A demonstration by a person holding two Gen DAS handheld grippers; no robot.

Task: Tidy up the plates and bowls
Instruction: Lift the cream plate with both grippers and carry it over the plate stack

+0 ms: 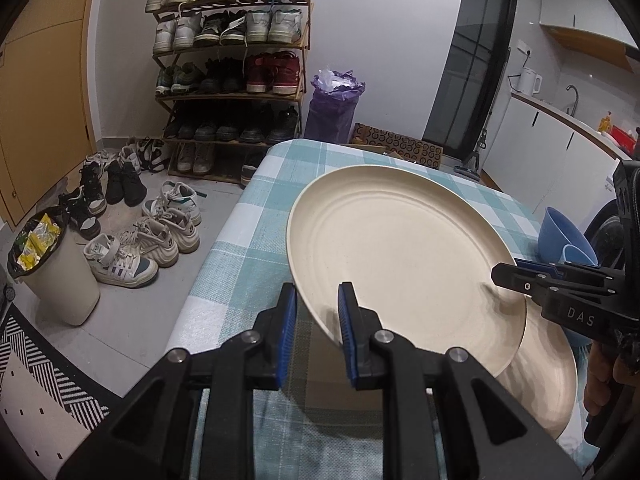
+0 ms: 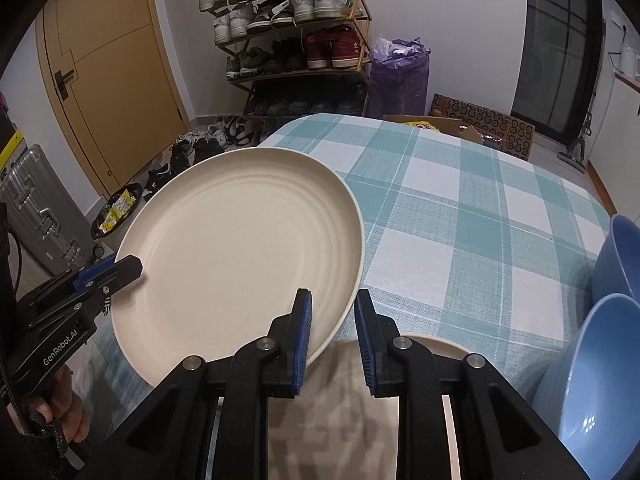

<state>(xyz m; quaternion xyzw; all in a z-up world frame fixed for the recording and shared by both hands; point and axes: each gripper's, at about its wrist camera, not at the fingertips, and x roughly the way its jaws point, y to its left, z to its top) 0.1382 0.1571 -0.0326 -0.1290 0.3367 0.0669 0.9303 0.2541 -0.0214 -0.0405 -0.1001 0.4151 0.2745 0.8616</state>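
Observation:
A cream plate [image 1: 400, 248] [image 2: 240, 240] is held in the air above the checked tablecloth [image 1: 248, 232] [image 2: 460, 208], tilted. My left gripper [image 1: 318, 300] has its jaws on either side of the plate's near rim, with a gap showing. My right gripper [image 2: 333, 312] likewise straddles the plate's right rim. Each gripper shows in the other's view, the right [image 1: 516, 276] and the left [image 2: 120, 270], with fingers at opposite rims. A second cream plate [image 1: 548, 376] [image 2: 436, 344] lies on the table beneath. Two blue bowls [image 1: 564, 240] [image 2: 600, 368] stand at the right.
The table's left and far edges drop to a floor with loose shoes [image 1: 136, 240], a white bin [image 1: 56, 276] and a shoe rack [image 1: 232, 68]. A silver suitcase [image 2: 36, 208] stands left. A purple bag [image 1: 332, 108] and cardboard boxes [image 1: 400, 144] lie beyond the table.

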